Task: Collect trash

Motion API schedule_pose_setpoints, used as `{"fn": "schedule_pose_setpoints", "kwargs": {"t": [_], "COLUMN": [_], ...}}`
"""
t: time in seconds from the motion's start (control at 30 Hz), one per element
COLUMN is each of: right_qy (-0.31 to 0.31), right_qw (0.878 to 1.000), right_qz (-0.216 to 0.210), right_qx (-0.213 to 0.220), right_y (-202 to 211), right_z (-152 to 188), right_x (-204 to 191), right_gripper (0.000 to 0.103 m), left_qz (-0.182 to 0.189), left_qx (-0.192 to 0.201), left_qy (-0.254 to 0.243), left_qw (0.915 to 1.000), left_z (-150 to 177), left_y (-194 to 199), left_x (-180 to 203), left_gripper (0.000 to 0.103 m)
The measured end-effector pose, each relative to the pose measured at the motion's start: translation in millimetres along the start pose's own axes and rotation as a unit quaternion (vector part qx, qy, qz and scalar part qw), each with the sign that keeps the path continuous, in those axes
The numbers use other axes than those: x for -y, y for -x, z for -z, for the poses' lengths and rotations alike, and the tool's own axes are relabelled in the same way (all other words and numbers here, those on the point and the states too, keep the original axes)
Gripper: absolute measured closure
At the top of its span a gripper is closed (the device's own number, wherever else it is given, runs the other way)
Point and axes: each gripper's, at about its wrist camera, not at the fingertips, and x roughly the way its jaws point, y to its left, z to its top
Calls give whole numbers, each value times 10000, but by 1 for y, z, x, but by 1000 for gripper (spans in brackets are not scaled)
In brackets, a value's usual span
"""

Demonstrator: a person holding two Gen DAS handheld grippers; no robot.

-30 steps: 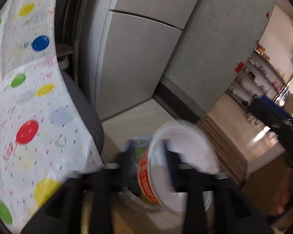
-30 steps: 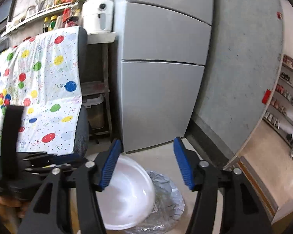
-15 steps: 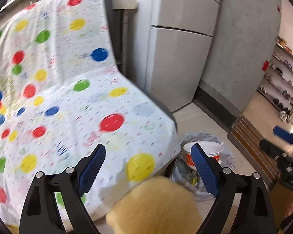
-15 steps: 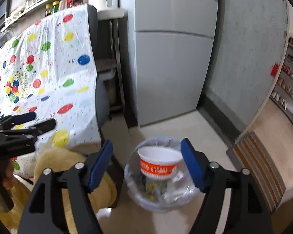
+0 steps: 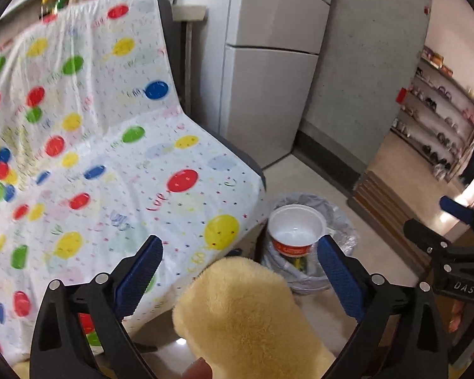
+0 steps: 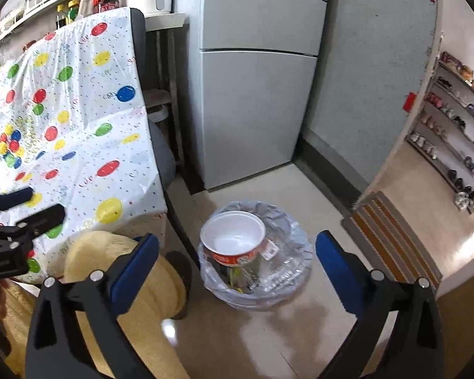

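A white noodle cup with an orange band [image 6: 233, 240] sits upright in the top of a bin lined with a clear bag [image 6: 287, 268] on the floor; both also show in the left wrist view, the cup [image 5: 295, 232] and the bin [image 5: 338, 237]. My left gripper [image 5: 238, 276] is open and empty, held above a chair and a yellow fleece-covered knee. My right gripper [image 6: 237, 271] is open and empty, well above the bin. Each gripper shows at the edge of the other's view.
A chair draped with a balloon-print plastic sheet [image 6: 79, 132] stands left of the bin. A grey fridge [image 6: 256, 88] and a grey wall stand behind. A yellow fleece-covered leg [image 5: 246, 315] is low in front. A striped doormat [image 6: 391, 240] lies right.
A second ago my left gripper held the noodle cup over the bin. It let go, the cup now sits in the bin, and both grippers have drawn back and up.
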Motion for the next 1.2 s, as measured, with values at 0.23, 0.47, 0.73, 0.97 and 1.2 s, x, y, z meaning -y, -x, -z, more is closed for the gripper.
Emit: {"fn": "schedule_pose_setpoints", "kwargs": {"t": [0.23,0.47,0.73,0.97,1.2], "right_qy": [102,116,151,139,141], "right_qw": [9996,9997,9998,9999,9999], "right_qz": [225,154,63,52,54], "right_qx": [-101,-146,-120,-82,-74], "right_y": [-1,-7,-7,-5,-5], "right_z": [5,9,8,6,6], "right_x": [5,10,6,5,4], "right_gripper": [6,6,6,6,6], "left_qz": [-529,-702,-745,-771,-769], "left_qx": [-70,-149,-194,-155,-106], "left_qy": [162,218,281,292,302], "left_qw": [9984,9972,9966,9965,9965], "left_z": [6,7,7,6,5], "left_y": [5,1,0,3,8], "left_x": [-4,-5,-8,-8,-8], "left_gripper": [6,6,6,6,6]}}
